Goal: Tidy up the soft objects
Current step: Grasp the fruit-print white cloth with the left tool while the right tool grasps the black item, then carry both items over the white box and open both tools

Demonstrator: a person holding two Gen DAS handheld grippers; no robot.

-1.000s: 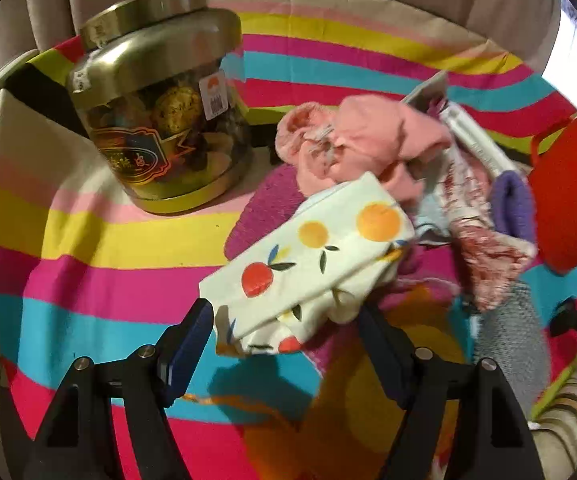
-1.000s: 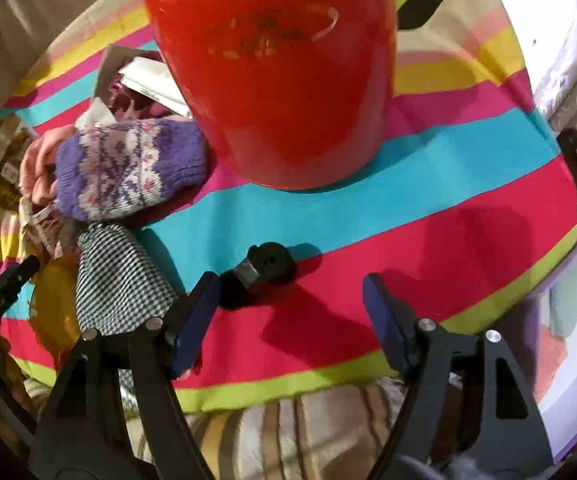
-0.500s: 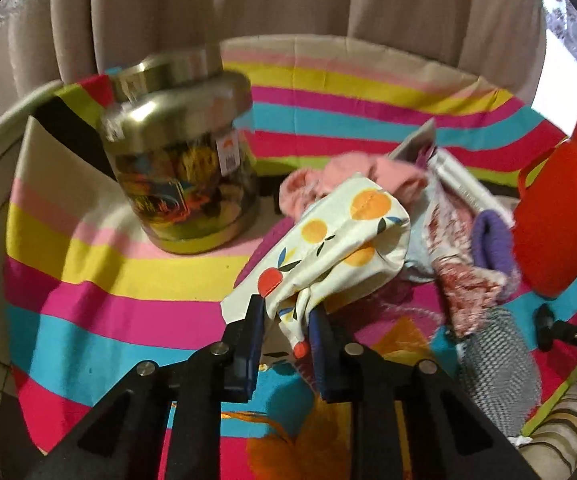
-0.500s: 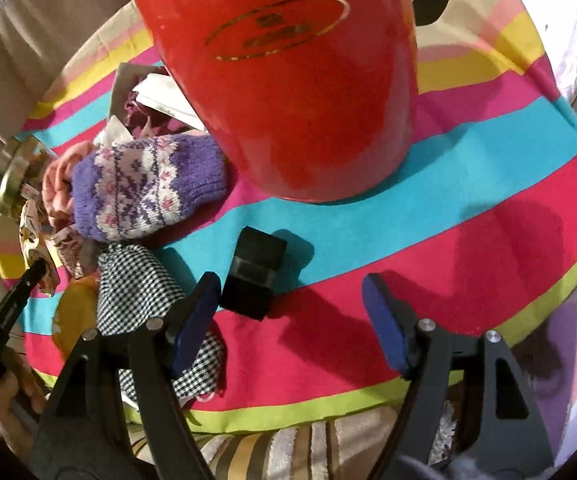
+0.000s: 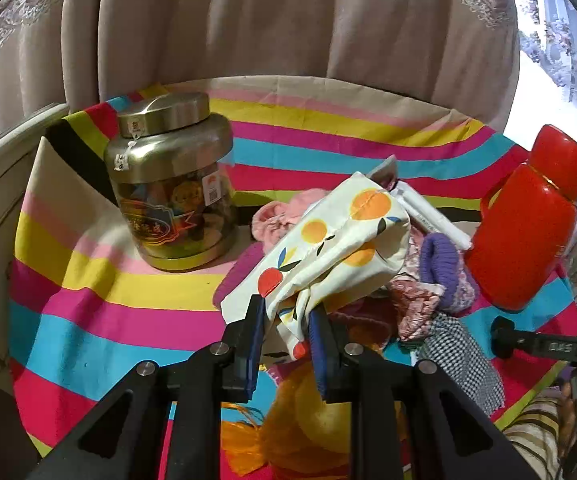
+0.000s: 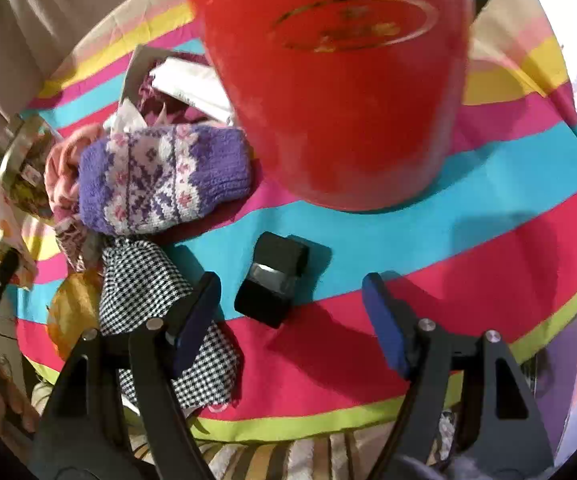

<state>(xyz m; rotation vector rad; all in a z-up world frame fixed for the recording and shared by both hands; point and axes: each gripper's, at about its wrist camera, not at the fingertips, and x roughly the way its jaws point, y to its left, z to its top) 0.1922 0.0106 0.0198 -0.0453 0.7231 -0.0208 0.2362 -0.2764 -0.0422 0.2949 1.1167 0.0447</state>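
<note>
Left wrist view: the left hand-held gripper (image 5: 286, 334) is clenched on the lower edge of a cream fabric pouch printed with oranges and red fruit (image 5: 328, 248), which hangs lifted above the pile of soft things on the round tabletop covered in a bright striped cloth (image 5: 128, 316). Behind the pouch lie a pink garment (image 5: 276, 216), a purple knitted patterned mitten (image 5: 444, 268) and a black-and-white checked cloth (image 5: 460, 356). A glass jar with a gold metal lid (image 5: 172, 184) stands to the left, a red plastic thermos jug (image 5: 528, 224) to the right.

In the right wrist view, the right hand-held gripper (image 6: 290, 312) is released, its jaws wide apart over the cloth, nothing between its pads. A small black box (image 6: 272, 284) lies just ahead of it, near the checked cloth and the jug.
</note>
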